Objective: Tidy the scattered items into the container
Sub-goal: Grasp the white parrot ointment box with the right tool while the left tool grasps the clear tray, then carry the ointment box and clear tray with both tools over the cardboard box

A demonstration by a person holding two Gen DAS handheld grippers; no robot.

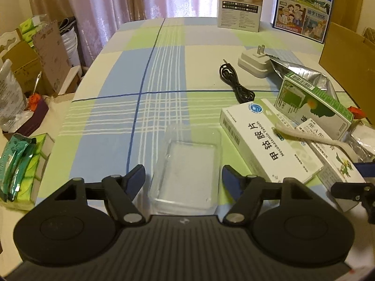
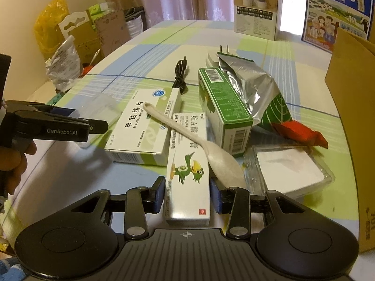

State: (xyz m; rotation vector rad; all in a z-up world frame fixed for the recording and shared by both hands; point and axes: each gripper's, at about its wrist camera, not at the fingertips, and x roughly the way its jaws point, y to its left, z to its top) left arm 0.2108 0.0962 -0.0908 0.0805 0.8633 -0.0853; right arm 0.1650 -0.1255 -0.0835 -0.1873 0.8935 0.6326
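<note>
The right gripper (image 2: 186,194) fingers are closing narrowly on the light, crushable white ointment carton with green bird print (image 2: 187,175), gripping its long sides. The left gripper (image 1: 182,178) fingers are straddling, untouching, the clear plastic container (image 1: 187,171) on the worktop.

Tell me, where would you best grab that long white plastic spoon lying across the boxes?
Probably by the thin handle of the long white plastic spoon, coming from above with the jaws across it. The handle bridges the white medicine box and the duck-printed carton, so its sides stand clear; the broad bowl is harder to pinch.
</note>
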